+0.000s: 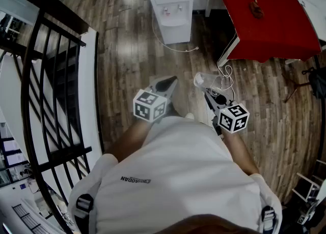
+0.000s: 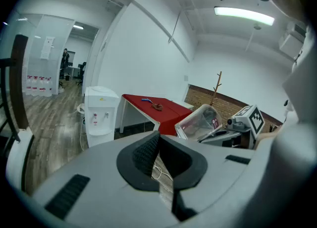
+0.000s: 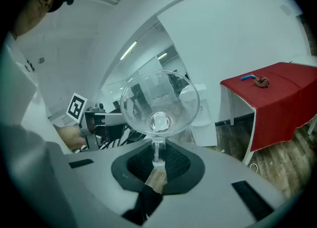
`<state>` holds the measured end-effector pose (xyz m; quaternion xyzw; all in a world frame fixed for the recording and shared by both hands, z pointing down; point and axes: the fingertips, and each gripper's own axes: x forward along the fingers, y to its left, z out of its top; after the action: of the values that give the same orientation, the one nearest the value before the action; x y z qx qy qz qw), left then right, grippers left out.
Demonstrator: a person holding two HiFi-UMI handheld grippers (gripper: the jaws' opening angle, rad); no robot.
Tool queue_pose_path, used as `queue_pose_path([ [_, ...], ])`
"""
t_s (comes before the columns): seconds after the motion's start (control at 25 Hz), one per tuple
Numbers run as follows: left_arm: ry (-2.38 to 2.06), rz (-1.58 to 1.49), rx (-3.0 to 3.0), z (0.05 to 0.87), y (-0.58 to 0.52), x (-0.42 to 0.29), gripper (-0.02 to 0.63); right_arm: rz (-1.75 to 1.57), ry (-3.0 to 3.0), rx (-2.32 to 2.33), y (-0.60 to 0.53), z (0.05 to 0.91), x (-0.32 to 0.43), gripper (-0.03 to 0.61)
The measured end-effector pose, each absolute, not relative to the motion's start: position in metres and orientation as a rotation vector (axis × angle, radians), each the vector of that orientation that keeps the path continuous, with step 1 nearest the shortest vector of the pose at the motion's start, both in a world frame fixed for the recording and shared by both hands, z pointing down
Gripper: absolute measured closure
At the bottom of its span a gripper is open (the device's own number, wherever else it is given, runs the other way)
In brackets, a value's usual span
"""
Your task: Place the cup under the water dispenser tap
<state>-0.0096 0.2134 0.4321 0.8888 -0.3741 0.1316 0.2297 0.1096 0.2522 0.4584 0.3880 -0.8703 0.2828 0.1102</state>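
both bare forearms reach forward and down from the body, side by side. the left gripper (image 1: 167, 82) is held out in front with its jaws drawn together and nothing between them. the right gripper (image 1: 208, 93), near it and about level, has its jaws pinched on the wall of a clear cup (image 3: 159, 100), held tilted.

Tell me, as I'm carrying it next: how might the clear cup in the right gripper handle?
The cup looks thin, clear and empty, so probably light and crushable. The right gripper pinches only its wall, so it may swivel if jolted.
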Motion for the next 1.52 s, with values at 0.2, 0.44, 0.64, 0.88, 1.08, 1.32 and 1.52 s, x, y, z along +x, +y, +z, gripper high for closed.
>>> queue_pose_path([
  [0.2, -1.013, 0.385, 2.467, 0.431, 0.217, -0.006, 0.617, 0.84, -2.562, 1.167, 0.256, 0.459, 0.11, 0.54],
  [0.44, -1.014, 0.395, 2.477, 0.43, 0.221, -0.008, 0.617, 0.882, -2.605, 1.17, 0.258, 0.453, 0.107, 0.54],
  [0.64, -1.015, 0.393, 2.47, 0.432, 0.223, -0.013, 0.617, 0.927, -2.63, 1.152, 0.26, 0.449, 0.102, 0.54],
  [0.88, -1.013, 0.399, 2.465, 0.435, 0.221, -0.019, 0.617, 0.955, -2.599, 1.152, 0.258, 0.456, 0.099, 0.54],
  [1.08, -1.013, 0.41, 2.446, 0.44, 0.212, -0.031, 0.617, 0.977, -2.576, 1.145, 0.246, 0.461, 0.089, 0.54],
  [1.32, -1.009, 0.404, 2.411, 0.448, 0.19, -0.045, 0.617, 1.009, -2.541, 1.15, 0.226, 0.465, 0.08, 0.54],
  [1.52, -1.016, 0.389, 2.385, 0.455, 0.155, -0.062, 0.617, 1.017, -2.503, 1.179, 0.194, 0.468, 0.075, 0.54],
])
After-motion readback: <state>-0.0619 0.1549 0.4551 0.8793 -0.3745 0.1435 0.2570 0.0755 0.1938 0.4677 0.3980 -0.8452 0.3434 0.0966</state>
